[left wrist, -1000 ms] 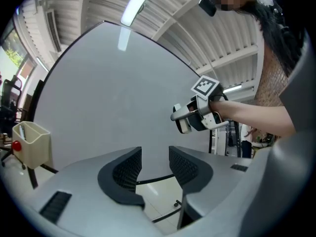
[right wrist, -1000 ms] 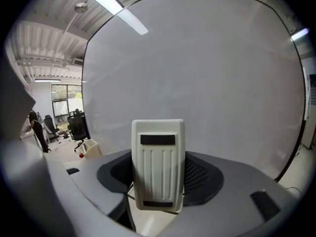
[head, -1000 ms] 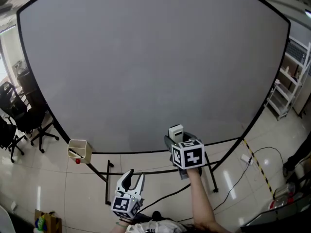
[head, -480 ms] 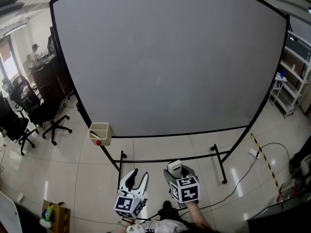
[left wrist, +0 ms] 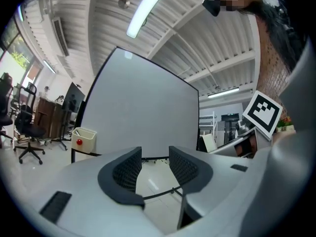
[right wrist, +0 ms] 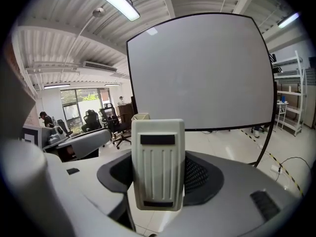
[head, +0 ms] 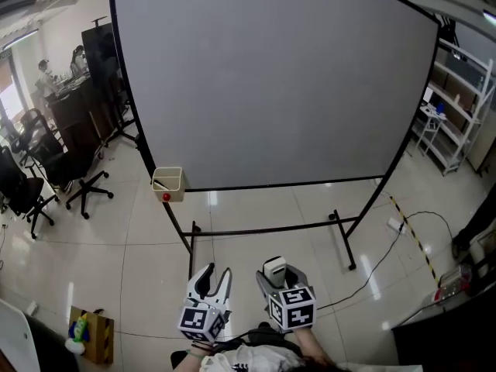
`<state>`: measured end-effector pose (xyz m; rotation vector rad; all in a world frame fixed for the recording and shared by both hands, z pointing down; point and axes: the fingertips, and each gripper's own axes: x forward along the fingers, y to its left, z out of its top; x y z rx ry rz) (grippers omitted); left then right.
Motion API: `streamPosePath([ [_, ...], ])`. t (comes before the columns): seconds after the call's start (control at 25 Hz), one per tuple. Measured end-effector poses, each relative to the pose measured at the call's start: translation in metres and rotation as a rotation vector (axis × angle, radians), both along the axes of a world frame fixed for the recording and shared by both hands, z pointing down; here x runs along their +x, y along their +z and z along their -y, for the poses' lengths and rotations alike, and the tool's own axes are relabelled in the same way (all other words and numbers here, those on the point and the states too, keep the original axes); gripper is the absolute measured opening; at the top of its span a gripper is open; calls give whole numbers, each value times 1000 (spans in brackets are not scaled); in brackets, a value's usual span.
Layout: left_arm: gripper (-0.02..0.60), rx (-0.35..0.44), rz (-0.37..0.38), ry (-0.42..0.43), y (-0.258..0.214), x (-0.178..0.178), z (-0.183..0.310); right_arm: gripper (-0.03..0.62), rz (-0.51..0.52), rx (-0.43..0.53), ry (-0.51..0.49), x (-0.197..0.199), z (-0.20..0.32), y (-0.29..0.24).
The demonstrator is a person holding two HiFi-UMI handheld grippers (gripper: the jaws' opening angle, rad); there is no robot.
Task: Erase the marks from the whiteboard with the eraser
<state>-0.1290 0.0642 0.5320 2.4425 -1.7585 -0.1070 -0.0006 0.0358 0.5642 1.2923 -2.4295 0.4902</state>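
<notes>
The big whiteboard (head: 271, 76) stands on a black frame ahead of me, and its grey face shows no marks in any view; it also fills the middle of the right gripper view (right wrist: 202, 73) and the left gripper view (left wrist: 143, 112). My right gripper (head: 273, 273) is low and well back from the board, shut on the white ribbed eraser (right wrist: 157, 164), which stands upright between its jaws. My left gripper (head: 214, 280) hangs beside it, open, with nothing between its dark pads (left wrist: 127, 169).
A cream pen box (head: 168, 183) with a red knob hangs at the board's lower left corner. Office chairs (head: 31, 188) and a dark desk stand at the left, wire shelves (head: 449, 115) at the right. A cable (head: 403, 242) runs across the tiled floor.
Both grippers have drawn back and down from the board, which now looks smaller and farther off. The right gripper still carries the eraser; more of the room shows at the left.
</notes>
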Motion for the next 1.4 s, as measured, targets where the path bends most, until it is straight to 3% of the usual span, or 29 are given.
streamPosePath([
  [0.4, 153, 15, 24, 53, -6, 44, -17, 272, -24, 46, -43, 9, -23, -3],
  [0.72, 153, 5, 3, 20, -11, 65, -30, 270, -37, 31, -60, 28, -39, 4],
  [1.08, 153, 11, 34, 16, -8, 64, -42, 270, -41, 29, -85, 26, -52, 5],
  [1.24, 153, 17, 7, -1, -18, 65, -46, 270, -40, 26, -96, 23, -58, 4],
  [1.4, 153, 21, 45, 10, -8, 61, -47, 270, -32, 26, -92, 24, -59, 2],
])
